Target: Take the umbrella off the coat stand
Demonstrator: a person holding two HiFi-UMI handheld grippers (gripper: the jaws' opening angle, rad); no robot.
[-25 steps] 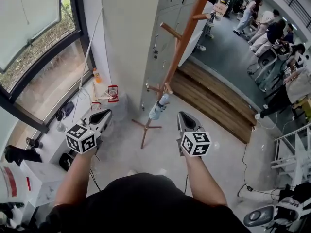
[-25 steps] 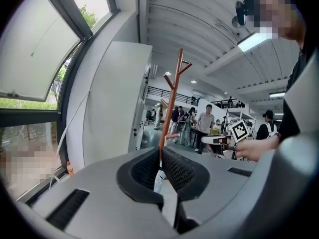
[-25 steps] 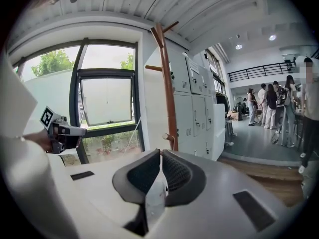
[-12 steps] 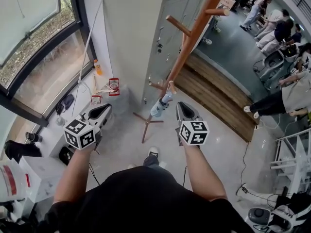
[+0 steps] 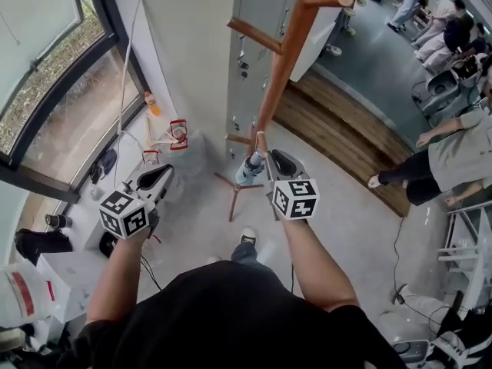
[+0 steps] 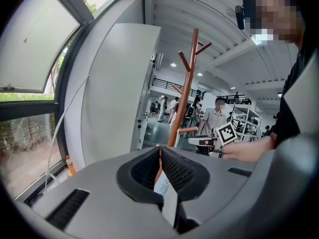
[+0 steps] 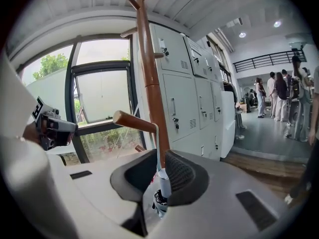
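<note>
A brown wooden coat stand (image 5: 280,68) rises in front of me, also in the right gripper view as the coat stand (image 7: 149,83). A folded pale blue umbrella (image 5: 250,171) hangs by its strap from a low peg (image 7: 134,121). My right gripper (image 5: 270,158) is at the umbrella's top. In the right gripper view the umbrella (image 7: 163,183) sits between the pads of the right gripper (image 7: 158,156), which are closed narrowly on it, with the strap running up to the peg. My left gripper (image 5: 164,174) hangs to the left, apart from the stand, shut and empty, as the left gripper (image 6: 160,148) shows.
Grey lockers (image 7: 189,108) stand right behind the stand. A large window (image 5: 54,91) and a white ledge with an orange bottle (image 5: 150,102) lie to the left. A wooden step (image 5: 338,144) runs to the right, with several people (image 5: 446,37) beyond.
I have stepped closer to the stand. My right gripper moved forward and left from beside the umbrella onto its top. The left gripper has barely shifted.
</note>
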